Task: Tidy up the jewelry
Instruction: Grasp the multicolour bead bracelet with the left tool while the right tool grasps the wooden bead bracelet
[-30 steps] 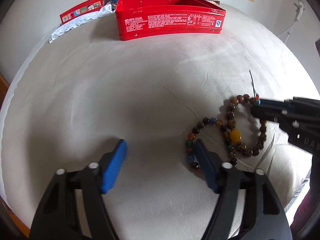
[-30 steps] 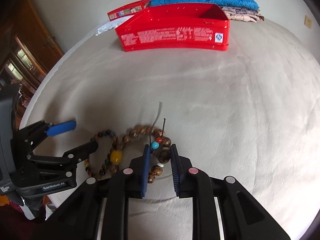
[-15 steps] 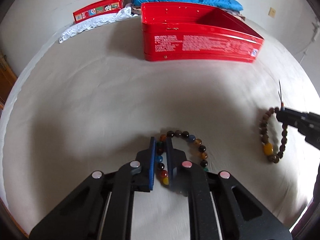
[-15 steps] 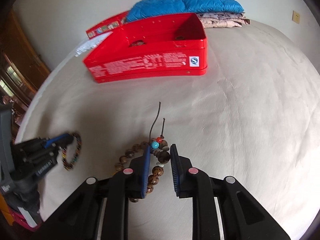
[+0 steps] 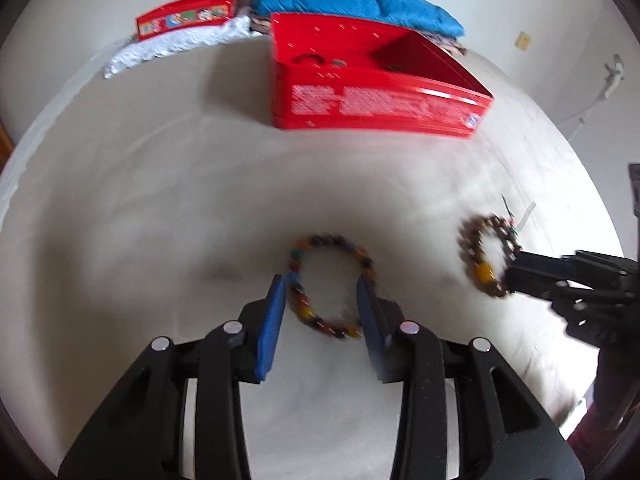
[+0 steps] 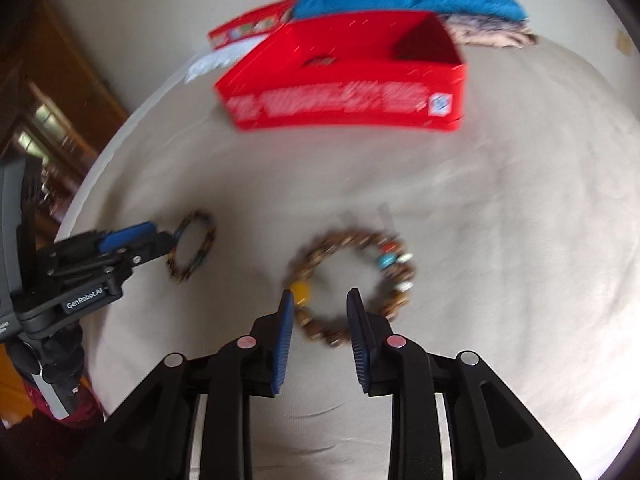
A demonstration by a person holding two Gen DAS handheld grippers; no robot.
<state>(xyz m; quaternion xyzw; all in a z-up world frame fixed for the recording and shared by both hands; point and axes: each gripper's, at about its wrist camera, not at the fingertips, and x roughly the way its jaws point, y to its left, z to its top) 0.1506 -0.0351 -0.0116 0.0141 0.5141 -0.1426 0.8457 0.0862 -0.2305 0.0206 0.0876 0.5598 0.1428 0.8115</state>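
A multicoloured bead bracelet (image 5: 298,300) lies as a ring on the beige cloth (image 5: 160,208). It sits between the blue pads of my left gripper (image 5: 320,284), whose jaws are opening and do not press on it. A brown wooden bead bracelet (image 6: 348,236) with a yellow bead (image 6: 300,292) lies to the right. Its near side is between the pads of my right gripper (image 6: 320,296), also opening, with no grip. Each view shows the other side too: the brown bracelet (image 5: 486,256) by the right gripper (image 5: 516,268), the multicoloured bracelet (image 6: 210,232) by the left gripper (image 6: 160,236).
An open red box (image 5: 380,108) stands at the far side, a dark ring-shaped item visible inside. Behind it lie a folded blue quilt (image 5: 360,0), a flat red box (image 5: 184,18) and white lace cloth (image 5: 172,44). Wooden furniture (image 6: 60,92) stands beyond the left edge.
A second ago the two bracelets lay overlapping. Each gripper shut on one and drew it aside. Now both sets of jaws have parted and the bracelets lie apart as rings.
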